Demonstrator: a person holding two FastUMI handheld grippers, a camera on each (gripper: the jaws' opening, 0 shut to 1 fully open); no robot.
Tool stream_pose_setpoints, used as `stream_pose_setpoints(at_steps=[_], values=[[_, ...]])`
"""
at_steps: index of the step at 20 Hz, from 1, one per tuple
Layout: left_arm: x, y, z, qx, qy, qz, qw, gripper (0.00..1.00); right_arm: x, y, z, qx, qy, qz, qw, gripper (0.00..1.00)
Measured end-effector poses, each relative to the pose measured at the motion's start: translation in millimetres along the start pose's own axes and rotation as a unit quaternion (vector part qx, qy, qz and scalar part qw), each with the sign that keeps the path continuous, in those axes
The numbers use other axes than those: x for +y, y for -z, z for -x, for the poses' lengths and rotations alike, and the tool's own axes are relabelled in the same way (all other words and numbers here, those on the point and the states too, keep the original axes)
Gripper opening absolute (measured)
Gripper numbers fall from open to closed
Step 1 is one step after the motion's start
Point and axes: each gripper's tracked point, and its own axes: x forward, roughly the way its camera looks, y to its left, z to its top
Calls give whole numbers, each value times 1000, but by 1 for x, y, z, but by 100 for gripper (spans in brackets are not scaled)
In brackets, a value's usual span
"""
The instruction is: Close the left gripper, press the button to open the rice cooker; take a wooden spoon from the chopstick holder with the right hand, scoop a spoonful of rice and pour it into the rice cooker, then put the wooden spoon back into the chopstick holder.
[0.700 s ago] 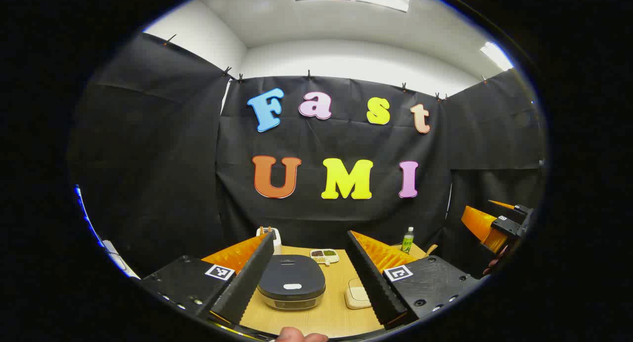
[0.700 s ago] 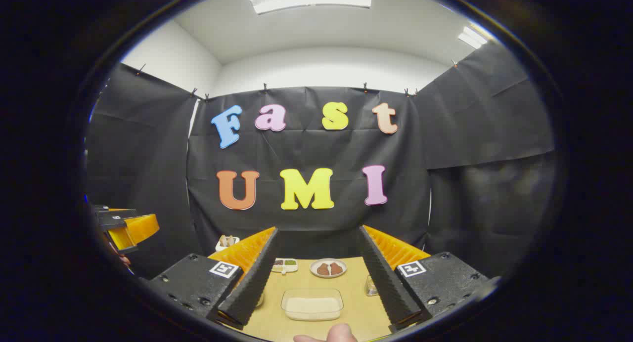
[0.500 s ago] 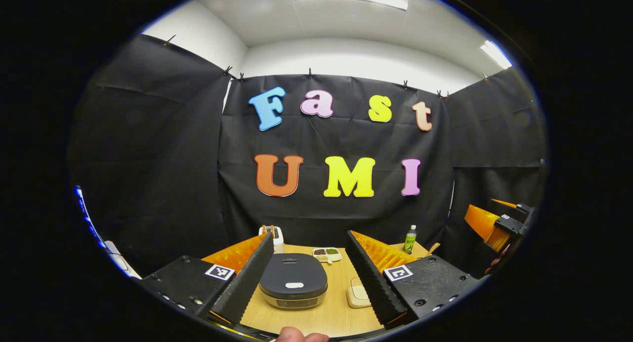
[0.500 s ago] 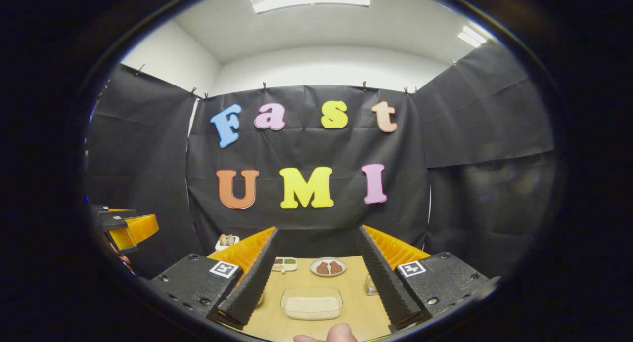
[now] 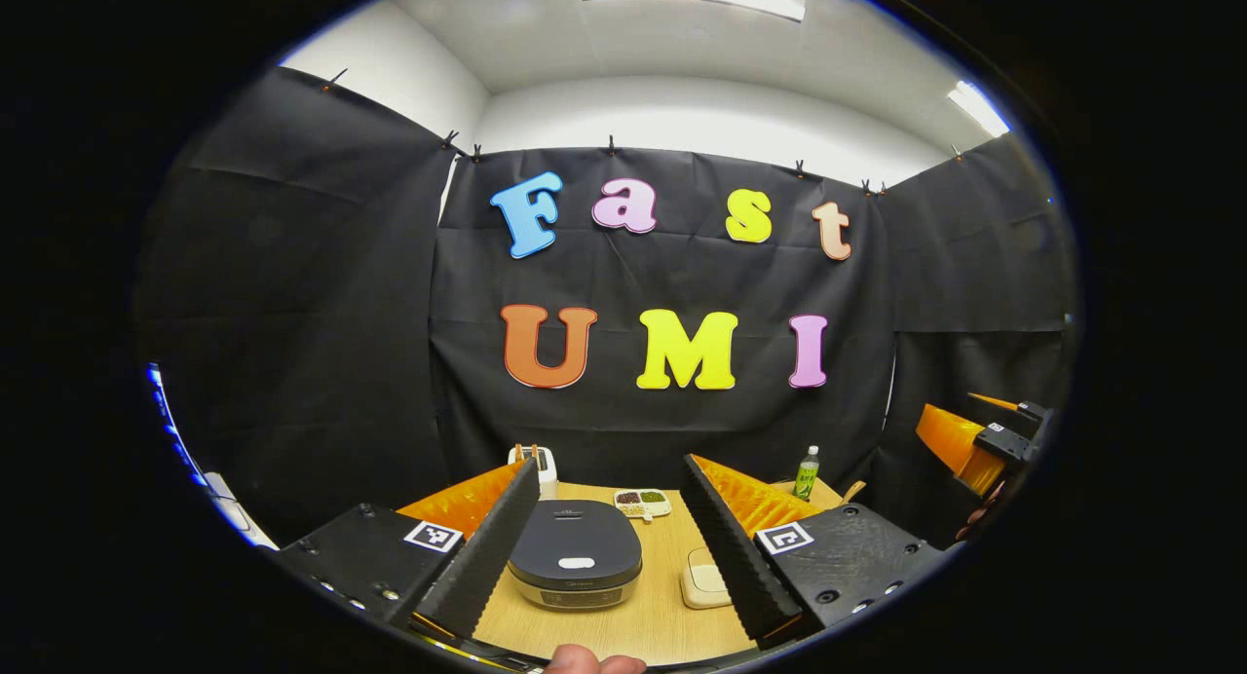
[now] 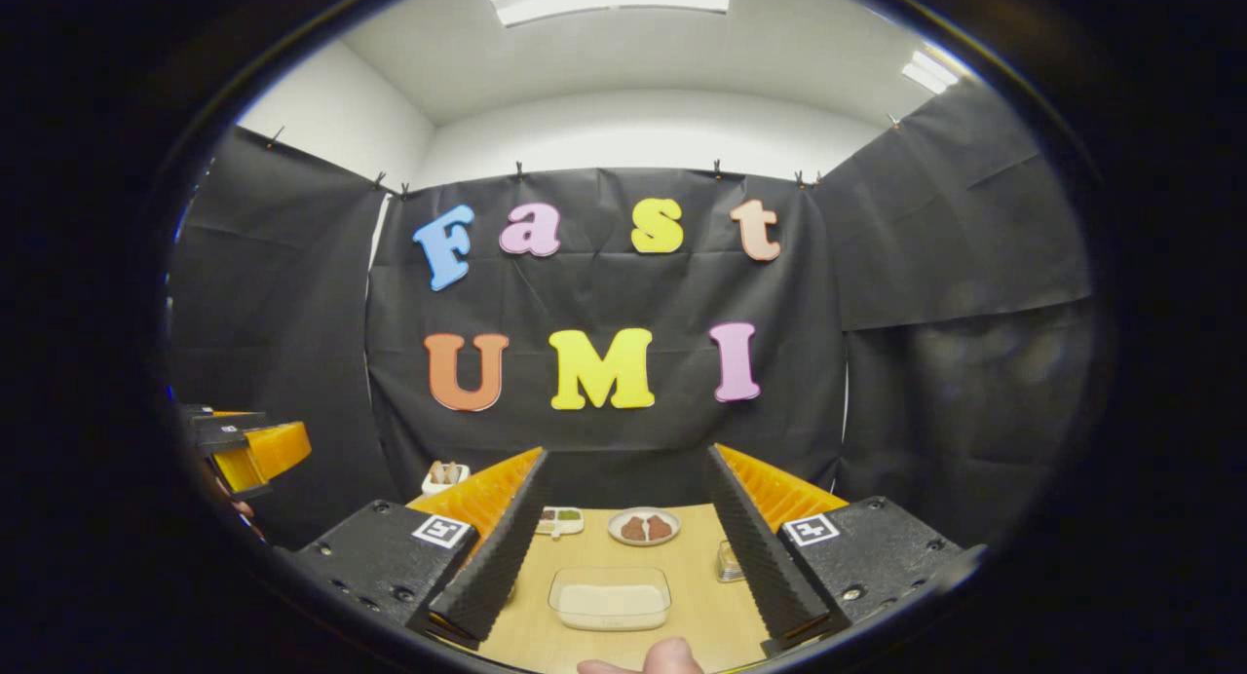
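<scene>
- Change since the earlier frames: almost none. In the left gripper view the rice cooker [image 5: 575, 555] sits a touch lower and farther forward between the fingers than 0.7 s ago; the right gripper view is near-identical. Judgement: the task has not begun, and both tools hang in a start pose.
- Left gripper [image 5: 604, 547]: jaws spread wide, nothing between them. It must be pressed together before the button press, so that step is still to do.
- Right gripper [image 6: 623, 547]: jaws spread wide, empty, held above the rice tray [image 6: 610, 598].
- Rice cooker: dark lid down, pale oval button [image 5: 576, 563] on the lid's near side; stands toward the bench's left part.
- Chopstick holder [image 5: 536, 463]: pale, at the far left corner of the bench, behind the cooker, with wooden handles standing up in it; which one is the spoon cannot be told.
- Rice tray: clear, shallow, filled with pale grain, near the front edge.
- Other bench items: divided dish [image 5: 642, 504] of dark and green grains, plate [image 6: 644, 527] with two brown pieces, green bottle [image 5: 804, 472] near the far right corner, beige square item [image 5: 703, 577] right of the cooker.
- Bench [image 5: 662, 616]: light wood grain.
- Room: black cloth walls, white ceiling with strip lights.
</scene>
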Motion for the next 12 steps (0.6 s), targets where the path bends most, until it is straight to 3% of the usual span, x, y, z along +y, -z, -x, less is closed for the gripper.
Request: stream_pose_setpoints(at_steps=[12], values=[[6,26,-17,43,-22,-6,999,94,4,15,-28,23,-16,8,1000,100]])
